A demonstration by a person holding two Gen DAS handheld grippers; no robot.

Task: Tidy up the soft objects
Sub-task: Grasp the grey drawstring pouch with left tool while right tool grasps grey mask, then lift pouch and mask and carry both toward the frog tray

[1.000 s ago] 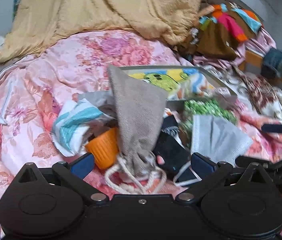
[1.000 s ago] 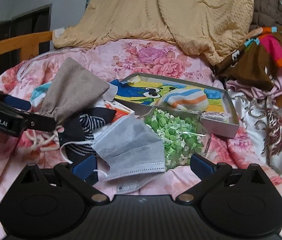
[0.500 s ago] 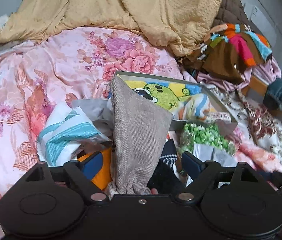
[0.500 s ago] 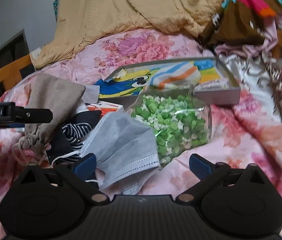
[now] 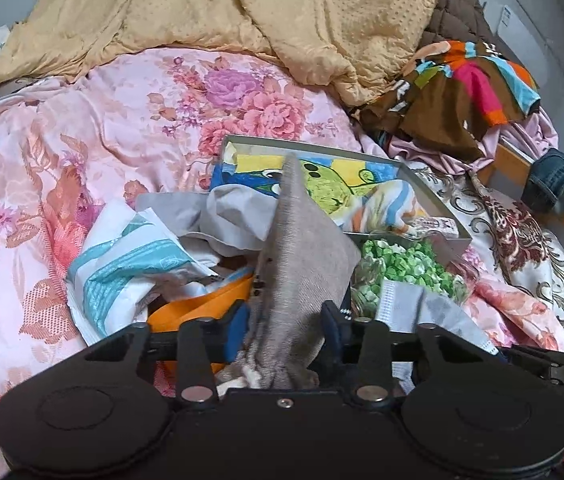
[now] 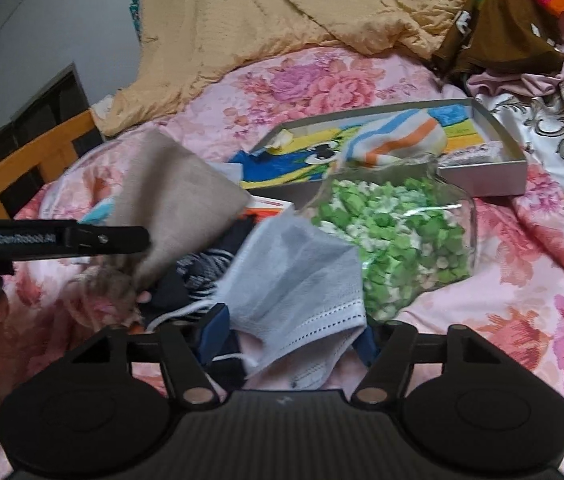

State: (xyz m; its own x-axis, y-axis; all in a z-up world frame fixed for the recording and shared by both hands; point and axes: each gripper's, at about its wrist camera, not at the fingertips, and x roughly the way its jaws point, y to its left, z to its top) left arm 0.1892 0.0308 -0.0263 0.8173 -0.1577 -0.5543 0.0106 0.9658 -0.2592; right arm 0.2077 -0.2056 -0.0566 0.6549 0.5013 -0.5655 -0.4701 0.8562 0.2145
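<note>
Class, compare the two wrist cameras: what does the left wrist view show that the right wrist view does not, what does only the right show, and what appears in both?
Only the left wrist view shows the orange cup and the teal-striped white cloth.

Only the right wrist view shows the wooden bed rail, the navy striped sock and the left gripper from the side, closing around the pouch.

Both show the beige drawstring pouch, the grey face mask between the closing right gripper, the green-filled clear bag and the cartoon-printed box.
</note>
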